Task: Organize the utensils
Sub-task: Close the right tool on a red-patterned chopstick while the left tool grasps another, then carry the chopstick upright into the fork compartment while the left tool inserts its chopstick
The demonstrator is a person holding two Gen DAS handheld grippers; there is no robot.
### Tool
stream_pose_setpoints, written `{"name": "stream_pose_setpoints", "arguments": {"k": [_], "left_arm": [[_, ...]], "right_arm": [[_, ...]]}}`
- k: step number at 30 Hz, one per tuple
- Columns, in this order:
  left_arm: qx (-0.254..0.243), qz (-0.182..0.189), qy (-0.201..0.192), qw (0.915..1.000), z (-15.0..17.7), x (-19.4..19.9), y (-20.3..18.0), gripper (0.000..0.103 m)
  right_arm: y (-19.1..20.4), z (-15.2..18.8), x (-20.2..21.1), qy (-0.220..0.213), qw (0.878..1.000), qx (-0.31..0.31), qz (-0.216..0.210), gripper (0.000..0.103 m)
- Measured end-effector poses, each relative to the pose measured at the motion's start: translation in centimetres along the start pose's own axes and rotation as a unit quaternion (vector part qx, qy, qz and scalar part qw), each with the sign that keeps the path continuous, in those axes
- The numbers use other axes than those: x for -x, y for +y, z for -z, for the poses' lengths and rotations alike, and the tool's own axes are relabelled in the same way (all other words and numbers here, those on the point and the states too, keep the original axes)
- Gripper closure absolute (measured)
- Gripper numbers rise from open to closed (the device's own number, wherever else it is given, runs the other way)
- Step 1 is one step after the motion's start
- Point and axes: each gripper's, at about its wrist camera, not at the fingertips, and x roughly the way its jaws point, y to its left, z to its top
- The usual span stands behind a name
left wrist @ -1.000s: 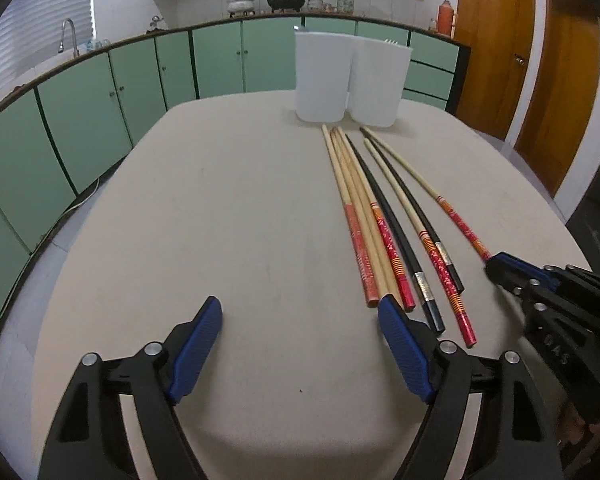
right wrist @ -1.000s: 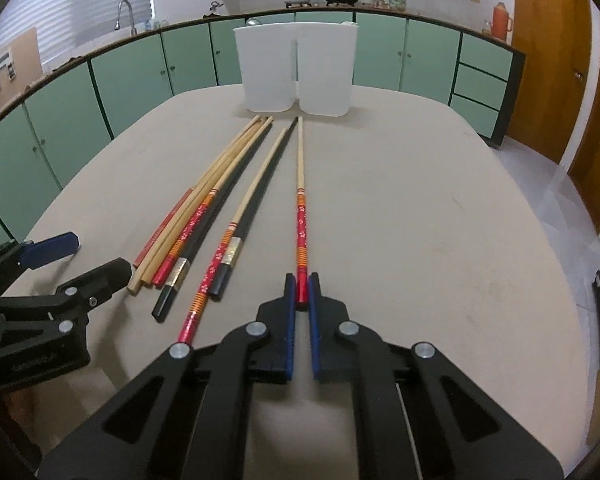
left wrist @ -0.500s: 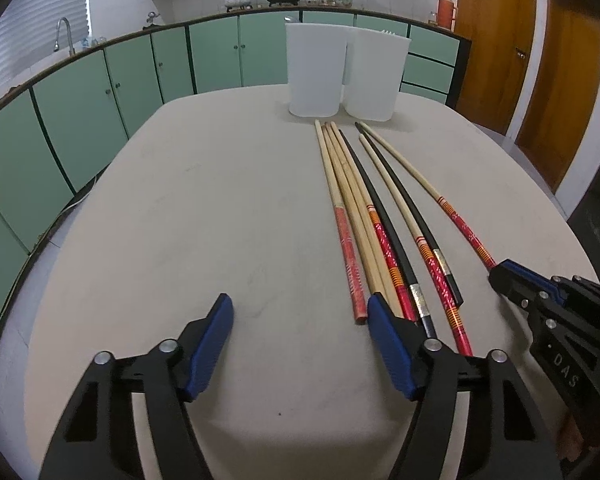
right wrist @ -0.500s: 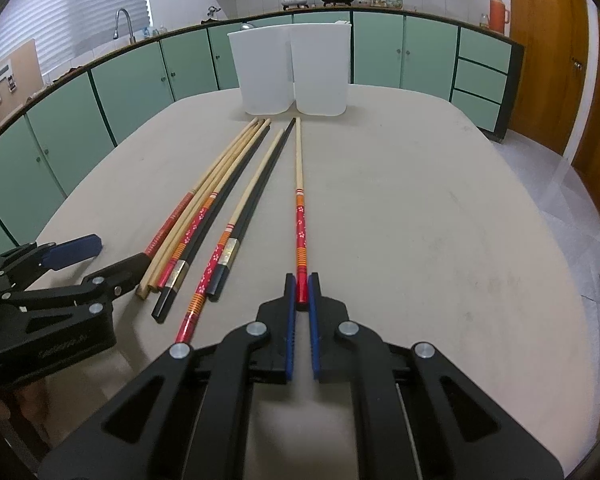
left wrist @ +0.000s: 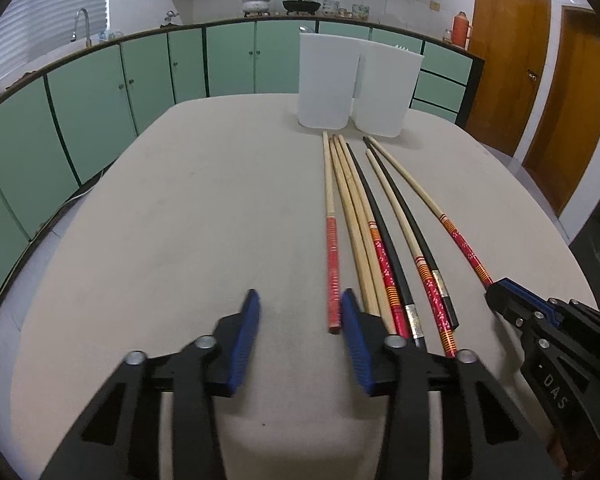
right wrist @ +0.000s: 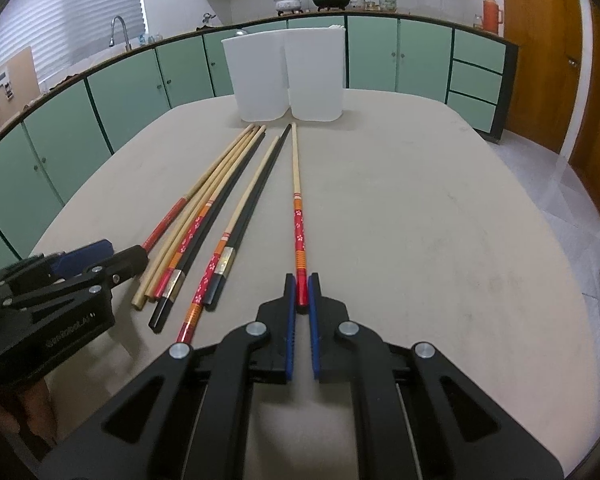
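Several long chopsticks lie side by side on the beige table, tips towards two white containers. My left gripper has its jaws closing around the near end of the leftmost chopstick, whose handle is red. That end lies just inside the right pad, and the left pad stands clear of it. My right gripper is shut on the end of a separate chopstick with a red flowered handle, which rests on the table to the right of the bunch.
The white containers stand together at the table's far edge. Green cabinets curve around behind, with a sink tap at the left and wooden doors at the right. The table's rounded edge runs close on both sides.
The left gripper's jaws have narrowed a lot and now straddle the end of the leftmost chopstick. The right gripper has kept still, holding its chopstick.
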Motion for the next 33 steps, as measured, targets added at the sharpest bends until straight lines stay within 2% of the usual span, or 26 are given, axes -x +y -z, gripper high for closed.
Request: {"name": "stream_pose_setpoints", "arguments": {"k": [3,5,11,21,33], "left_arm": [[-0.005,0.009,-0.003,0.9999,0.1,0.0,-0.5,0.089],[-0.008,0.012,-0.003,0.9999,0.1,0.1,-0.6,0.096],[0.002,0.021,-0.007,0.9998,-0.1,0.7,-0.2,0.097],[-0.004,0.018,-0.057,0.9982,-1.7,3.7,-0.3,0.097],[-0.007,0.023,-0.151,0.9882,-6.7,9.9,0.0,0.097]], "right_arm": [[-0.3,0.0,0.1,-0.002,1.000,-0.010,-0.001,0.098],[-0.4,0.0,0.1,-0.003,1.000,-0.014,-0.003,0.098],[-0.3,-0.4,1.0,-0.013,1.000,-0.011,-0.006,0.098],[-0.3,-1.7,3.4,-0.048,0.999,-0.009,-0.006,0.098],[-1.1,-6.1,8.4,-0.128,0.992,0.014,-0.005,0.098]]}}
